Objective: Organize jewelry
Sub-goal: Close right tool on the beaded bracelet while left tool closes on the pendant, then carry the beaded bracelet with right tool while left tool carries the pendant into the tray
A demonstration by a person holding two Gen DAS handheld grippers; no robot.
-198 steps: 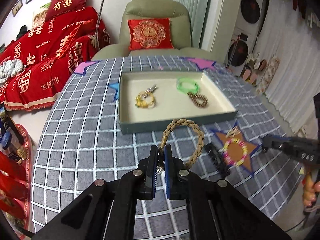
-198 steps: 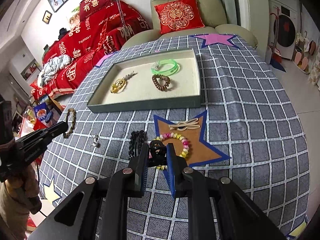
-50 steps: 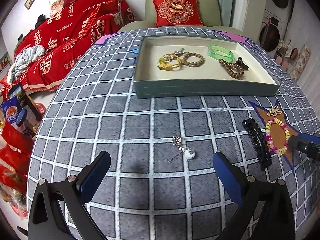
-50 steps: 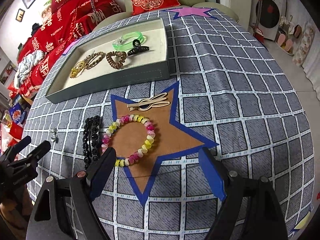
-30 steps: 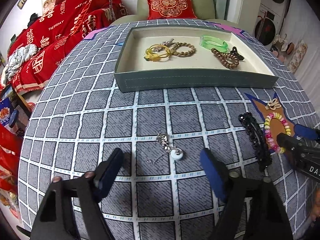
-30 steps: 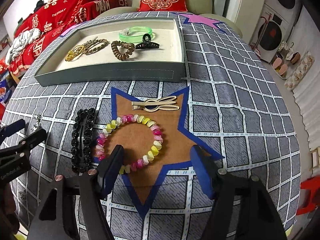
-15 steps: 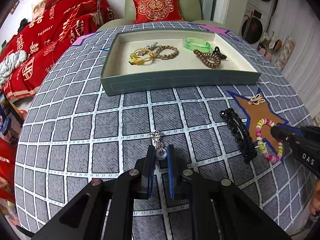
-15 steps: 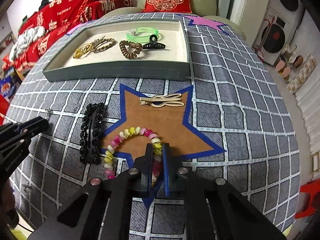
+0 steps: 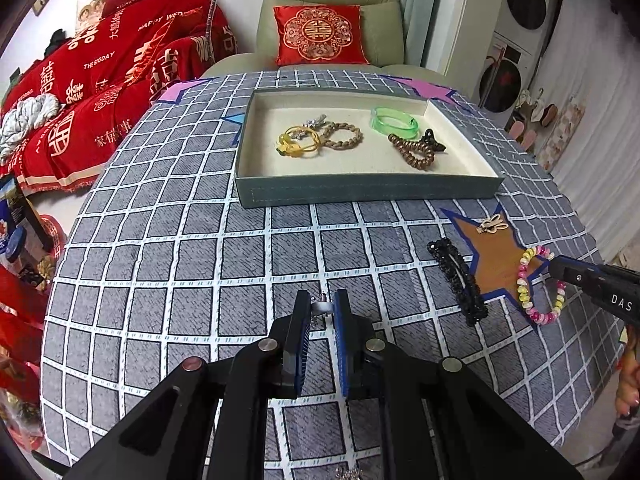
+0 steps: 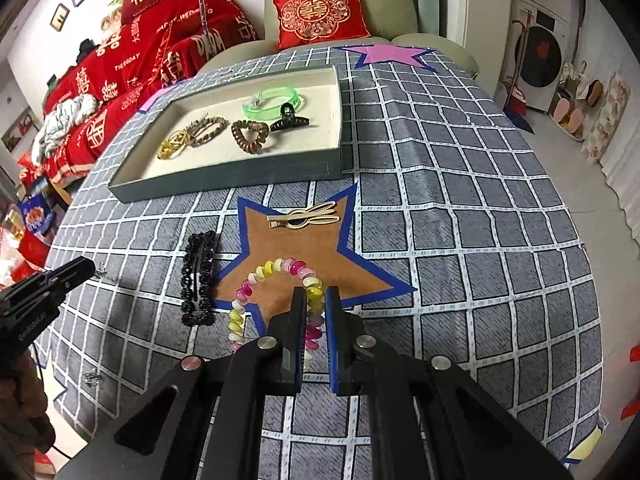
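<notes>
1. Left wrist view: the left gripper [image 9: 322, 308] pinches a small silver earring [image 9: 321, 307] between its tips, above the checked tablecloth [image 9: 160, 240] near its front edge.
2. Right wrist view: the right gripper [image 10: 316, 300] clamps the beaded bracelet [image 10: 276, 270] over the brown star [image 10: 296, 256], front of the tray [image 10: 240, 176].

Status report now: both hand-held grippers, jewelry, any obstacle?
Left hand-held gripper shut on silver earring. Right hand-held gripper shut on beaded bracelet. Tray ahead, unobstructed.

Both wrist views ride low and close over the worktop [image 9: 160, 240], each looking forward along its own tongs toward the tray [image 9: 360, 190] and the armchair [image 9: 332, 12] beyond. The left view sits at the worktop's left, the right view over the brown star [image 10: 288, 264]. Both share tray, star and armchair.
</notes>
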